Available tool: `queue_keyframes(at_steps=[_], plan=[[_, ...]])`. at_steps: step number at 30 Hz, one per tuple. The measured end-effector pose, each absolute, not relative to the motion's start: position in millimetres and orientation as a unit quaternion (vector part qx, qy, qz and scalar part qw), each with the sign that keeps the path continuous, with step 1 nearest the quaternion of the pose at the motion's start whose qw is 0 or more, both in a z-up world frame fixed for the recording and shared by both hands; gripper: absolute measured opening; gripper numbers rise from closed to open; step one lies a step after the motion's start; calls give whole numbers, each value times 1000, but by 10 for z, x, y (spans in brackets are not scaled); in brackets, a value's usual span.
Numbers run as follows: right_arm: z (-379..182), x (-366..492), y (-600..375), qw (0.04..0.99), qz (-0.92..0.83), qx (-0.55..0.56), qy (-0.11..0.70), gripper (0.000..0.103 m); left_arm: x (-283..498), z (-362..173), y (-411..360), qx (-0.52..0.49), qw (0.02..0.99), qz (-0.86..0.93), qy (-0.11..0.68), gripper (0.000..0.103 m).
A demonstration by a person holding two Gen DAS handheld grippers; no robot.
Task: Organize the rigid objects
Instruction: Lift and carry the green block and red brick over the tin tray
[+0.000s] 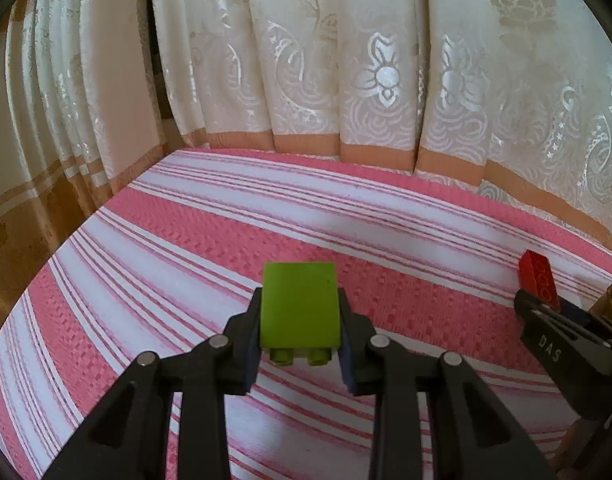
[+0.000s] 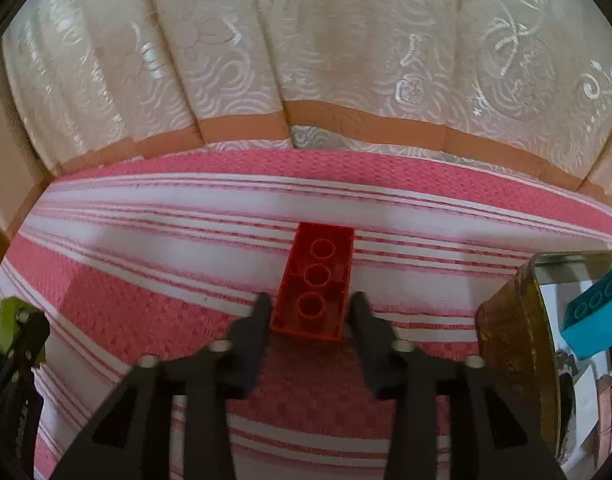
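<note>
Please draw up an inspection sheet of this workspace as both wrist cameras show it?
Surface: pink-and-white striped cloth, flat.
Job's things: green brick, red brick, teal brick inside a metal tin.
Clutter: nothing seen.
Grippers: left gripper shut on the green brick; right gripper shut on the red brick, hollow side toward the camera.
Cables: nothing seen.
Surroundings: cream floral curtain behind the cloth.

The only lettering that reads clearly is "DAS", in pale capitals on the black body of the right gripper, at 3 o'clock in the left wrist view. In the right wrist view the left gripper, at 9 o'clock, carries faint lettering too blurred to read.
</note>
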State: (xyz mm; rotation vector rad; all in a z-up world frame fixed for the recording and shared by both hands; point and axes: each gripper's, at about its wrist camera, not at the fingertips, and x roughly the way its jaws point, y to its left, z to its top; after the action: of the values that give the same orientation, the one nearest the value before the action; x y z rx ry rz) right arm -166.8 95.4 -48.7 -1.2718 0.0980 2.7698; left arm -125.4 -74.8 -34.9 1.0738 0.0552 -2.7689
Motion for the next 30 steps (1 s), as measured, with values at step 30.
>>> queue_keyframes(at_steps=[30], plan=[[-6,-265,899,30,980,-195,-2,34,-849,-126,-621,258,83,-963,11,31]])
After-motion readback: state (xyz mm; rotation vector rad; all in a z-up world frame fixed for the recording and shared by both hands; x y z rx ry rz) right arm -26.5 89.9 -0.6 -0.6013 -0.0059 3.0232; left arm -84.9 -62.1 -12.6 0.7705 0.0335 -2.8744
